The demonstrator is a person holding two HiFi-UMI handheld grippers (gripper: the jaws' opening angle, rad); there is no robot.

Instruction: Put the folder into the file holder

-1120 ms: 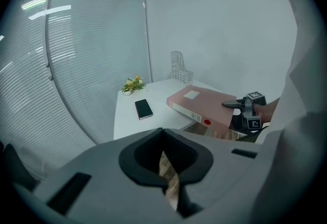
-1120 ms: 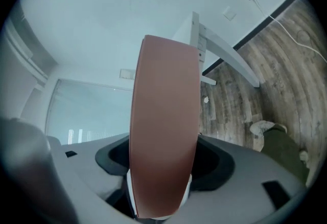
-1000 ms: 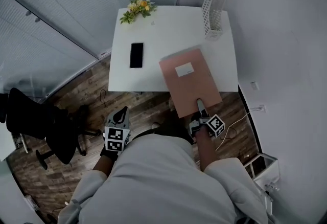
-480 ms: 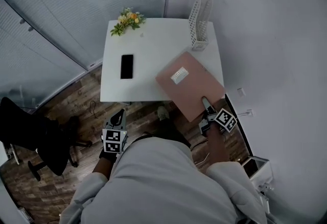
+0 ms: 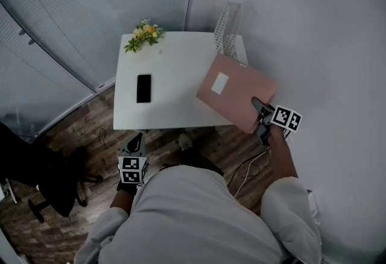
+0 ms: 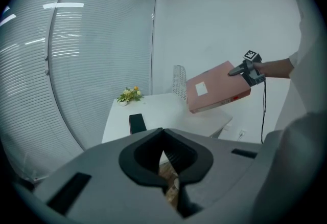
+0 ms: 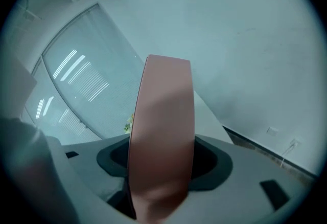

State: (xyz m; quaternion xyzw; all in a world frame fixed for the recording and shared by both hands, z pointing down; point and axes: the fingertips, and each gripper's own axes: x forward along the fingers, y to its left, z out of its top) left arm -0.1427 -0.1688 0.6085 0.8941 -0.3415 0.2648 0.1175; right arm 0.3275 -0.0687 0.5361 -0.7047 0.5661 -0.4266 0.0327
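Note:
The pink folder (image 5: pixel 235 91) with a white label hangs tilted in the air over the table's right edge, just in front of the white mesh file holder (image 5: pixel 226 28). My right gripper (image 5: pixel 260 110) is shut on the folder's near corner. In the right gripper view the folder's edge (image 7: pixel 163 131) fills the space between the jaws. In the left gripper view the folder (image 6: pixel 217 87) floats beside the file holder (image 6: pixel 179 81). My left gripper (image 5: pixel 134 149) is held low over the floor in front of the table, its jaws together with nothing in them.
On the white table (image 5: pixel 175 106) lie a black phone (image 5: pixel 143 88) and, at the far left corner, a small bunch of flowers (image 5: pixel 142 34). A white wall runs along the right, blinds along the left. A black office chair (image 5: pixel 36 172) stands on the wooden floor.
The right gripper has lifted the folder off the table, carrying it up and to the right and rolling it onto a tilt. The left gripper has hardly shifted.

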